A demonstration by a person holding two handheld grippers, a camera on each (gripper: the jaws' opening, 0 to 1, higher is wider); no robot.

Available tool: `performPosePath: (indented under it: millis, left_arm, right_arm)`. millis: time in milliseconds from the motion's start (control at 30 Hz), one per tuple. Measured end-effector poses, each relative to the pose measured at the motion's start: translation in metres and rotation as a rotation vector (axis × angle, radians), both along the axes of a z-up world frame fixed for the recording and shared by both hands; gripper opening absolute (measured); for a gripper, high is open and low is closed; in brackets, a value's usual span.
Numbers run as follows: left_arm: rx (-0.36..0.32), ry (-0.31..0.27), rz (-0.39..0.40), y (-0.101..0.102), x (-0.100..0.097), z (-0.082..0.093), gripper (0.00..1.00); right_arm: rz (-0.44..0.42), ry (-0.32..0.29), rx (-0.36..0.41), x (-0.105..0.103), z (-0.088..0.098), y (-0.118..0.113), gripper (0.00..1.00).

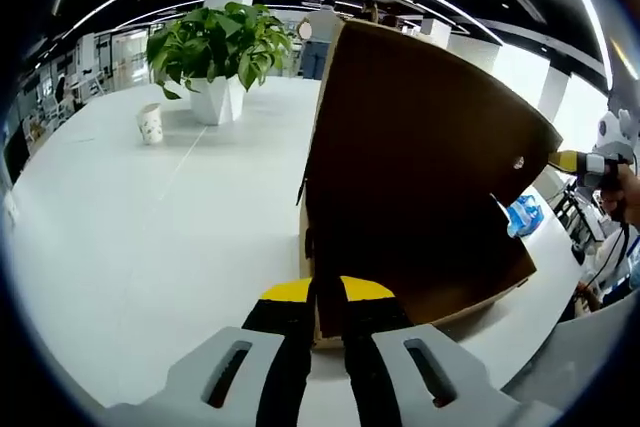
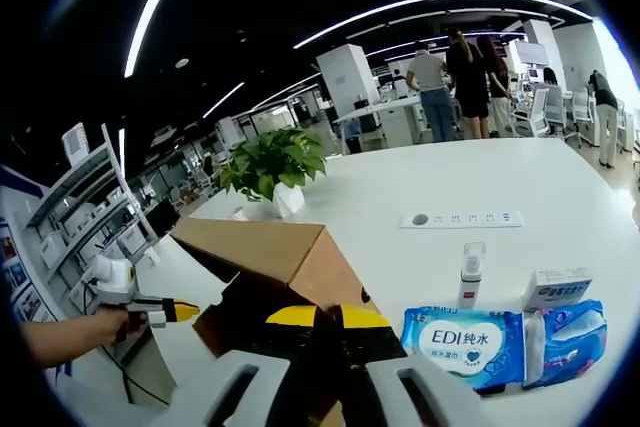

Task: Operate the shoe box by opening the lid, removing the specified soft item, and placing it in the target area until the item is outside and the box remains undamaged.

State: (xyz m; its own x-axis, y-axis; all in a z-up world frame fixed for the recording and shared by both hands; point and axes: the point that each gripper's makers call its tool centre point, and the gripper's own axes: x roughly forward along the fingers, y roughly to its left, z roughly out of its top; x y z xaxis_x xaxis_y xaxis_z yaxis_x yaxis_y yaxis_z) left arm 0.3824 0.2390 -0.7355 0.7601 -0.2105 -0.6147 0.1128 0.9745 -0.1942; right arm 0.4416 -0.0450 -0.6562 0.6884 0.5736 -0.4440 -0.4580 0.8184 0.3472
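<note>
The brown cardboard shoe box (image 1: 420, 177) stands on the white table (image 1: 150, 247) with its lid raised, and the lid's dark inner face fills the middle of the left gripper view. My left gripper (image 1: 326, 297), yellow-tipped, is shut on the lid's near edge. It also shows at the left of the right gripper view as the left gripper (image 2: 165, 309), held by a hand at the box's end. My right gripper (image 2: 328, 319) is shut on the cardboard edge of the box (image 2: 270, 252); across the lid, the right gripper (image 1: 585, 161) meets its far edge. A blue wet-wipe pack (image 2: 465, 342) lies beside the box.
A potted plant (image 1: 220, 47) and a paper cup (image 1: 150, 124) stand at the table's far side. A spray bottle (image 2: 472, 272), a small white box (image 2: 555, 287), a second blue pack (image 2: 572, 335) and a power strip (image 2: 462, 219) lie right of the box. People stand in the background.
</note>
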Motion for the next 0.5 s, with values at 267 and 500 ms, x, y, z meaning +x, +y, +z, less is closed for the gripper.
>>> performPosePath:
  millis: [267, 500]
  left_arm:
    - [0.010, -0.044, -0.014, 0.003, 0.006, 0.017, 0.10]
    - [0.020, -0.079, -0.031, 0.004, 0.008, 0.030, 0.11]
  right_arm:
    - [0.008, 0.002, -0.009, -0.009, -0.004, 0.002, 0.01]
    - [0.009, 0.009, -0.010, -0.014, -0.008, 0.001, 0.01]
